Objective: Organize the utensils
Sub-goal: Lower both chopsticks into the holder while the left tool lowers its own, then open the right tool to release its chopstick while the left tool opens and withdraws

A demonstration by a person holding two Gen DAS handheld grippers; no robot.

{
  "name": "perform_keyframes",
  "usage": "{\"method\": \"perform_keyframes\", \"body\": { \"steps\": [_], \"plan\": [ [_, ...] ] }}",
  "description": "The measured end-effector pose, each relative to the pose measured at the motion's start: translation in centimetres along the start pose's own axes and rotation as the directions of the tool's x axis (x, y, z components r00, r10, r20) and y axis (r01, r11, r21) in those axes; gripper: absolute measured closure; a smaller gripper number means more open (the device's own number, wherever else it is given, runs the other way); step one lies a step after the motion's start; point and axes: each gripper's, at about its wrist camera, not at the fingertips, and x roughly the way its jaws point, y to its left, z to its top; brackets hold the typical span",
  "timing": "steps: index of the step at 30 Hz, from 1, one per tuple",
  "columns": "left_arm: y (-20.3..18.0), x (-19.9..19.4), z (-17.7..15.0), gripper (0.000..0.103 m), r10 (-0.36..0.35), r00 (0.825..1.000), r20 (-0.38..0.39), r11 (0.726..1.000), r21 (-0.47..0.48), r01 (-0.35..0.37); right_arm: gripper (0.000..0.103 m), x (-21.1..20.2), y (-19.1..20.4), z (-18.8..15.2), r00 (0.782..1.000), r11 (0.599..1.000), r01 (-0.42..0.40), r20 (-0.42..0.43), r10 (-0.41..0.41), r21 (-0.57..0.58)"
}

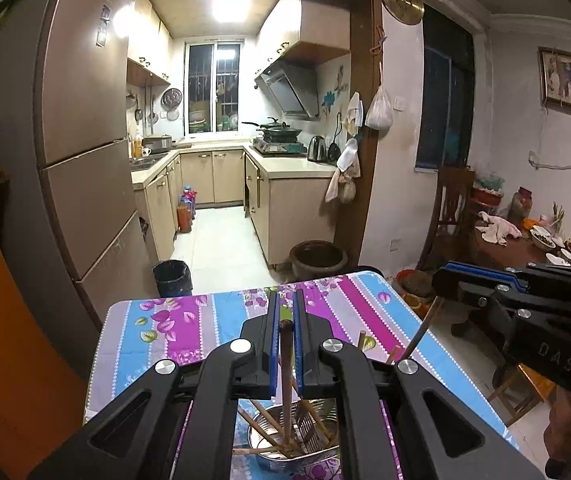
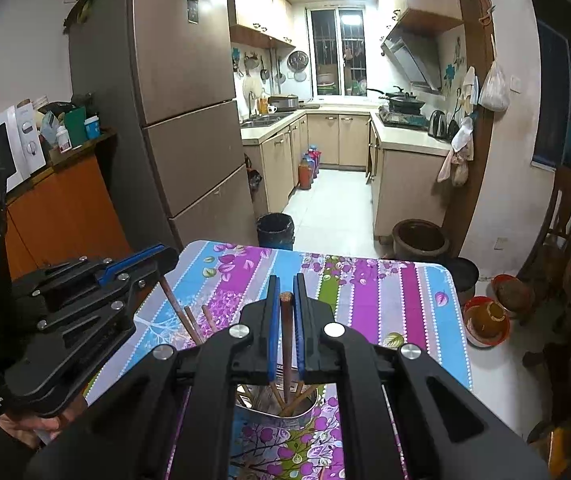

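Chopstick (image 1: pixel 286 354) clamped between left gripper (image 1: pixel 286 312) pads

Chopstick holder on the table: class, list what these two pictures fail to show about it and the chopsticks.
- Left wrist view: metal holder rim cut off by the left tool.
- Right wrist view: holder base and chopstick tips hidden behind the right tool.
- Both views: exact chopstick count unreadable; sticks overlap.
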Motion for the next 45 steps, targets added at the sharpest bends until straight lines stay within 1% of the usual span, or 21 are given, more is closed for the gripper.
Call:
{"method": "perform_keyframes", "body": {
  "steps": [9,13,16,19,20,21,24,28,38,45],
  "plan": [
    [0.2,1.6,-1.1,0.096,-0.005,0.999,-0.036,1.0,-0.001,0.005,0.098,1.6,-0.2,-0.1,0.999,1.0,-0.004,-0.035,0.005,0.005],
    [0.6,2.6,-1.3,0.096,-0.002,0.998,-0.06,1.0,-0.005,0.001,0.098,2.8,-0.3,-0.2,0.998,1.0,-0.011,-0.066,0.011,0.009],
    [1.2,3.7,-1.5,0.096,-0.022,0.995,-0.099,0.999,-0.035,0.019,0.098,3.7,-0.7,-0.2,0.995,0.999,-0.023,-0.092,0.026,0.026],
    [2.0,4.7,-1.7,0.095,-0.014,0.992,-0.128,0.998,-0.069,0.005,0.097,5.0,-1.0,-0.3,0.992,0.998,-0.031,-0.121,0.037,0.05],
    [2.2,4.9,-1.8,0.095,-0.011,0.991,-0.133,0.998,-0.07,0.001,0.097,5.1,-1.0,-0.4,0.993,0.999,-0.019,-0.117,0.025,0.05],
    [2.3,5.0,-1.9,0.095,-0.007,0.991,-0.134,0.997,-0.072,-0.003,0.096,5.2,-1.1,-0.4,0.994,0.999,-0.007,-0.11,0.012,0.048],
    [2.9,5.1,-1.9,0.095,-0.002,0.992,-0.13,0.996,-0.091,-0.01,0.094,5.2,-1.2,-0.3,0.995,0.998,-0.003,-0.104,0.009,0.055],
    [3.2,4.8,-1.8,0.095,0.013,0.993,-0.119,0.996,-0.084,-0.023,0.094,5.0,-1.0,-0.2,0.995,0.999,0.007,-0.096,-0.003,0.045],
    [2.2,3.4,-2.2,0.095,0.04,0.995,-0.093,0.997,-0.064,-0.046,0.094,4.4,-0.1,-1.0,0.995,0.999,0.04,-0.097,-0.038,0.019],
    [1.8,1.6,-3.1,0.095,0.067,0.995,-0.072,0.996,-0.057,-0.071,0.094,3.7,0.7,-2.4,0.995,0.999,0.037,-0.097,-0.037,0.007]
  ]
}}
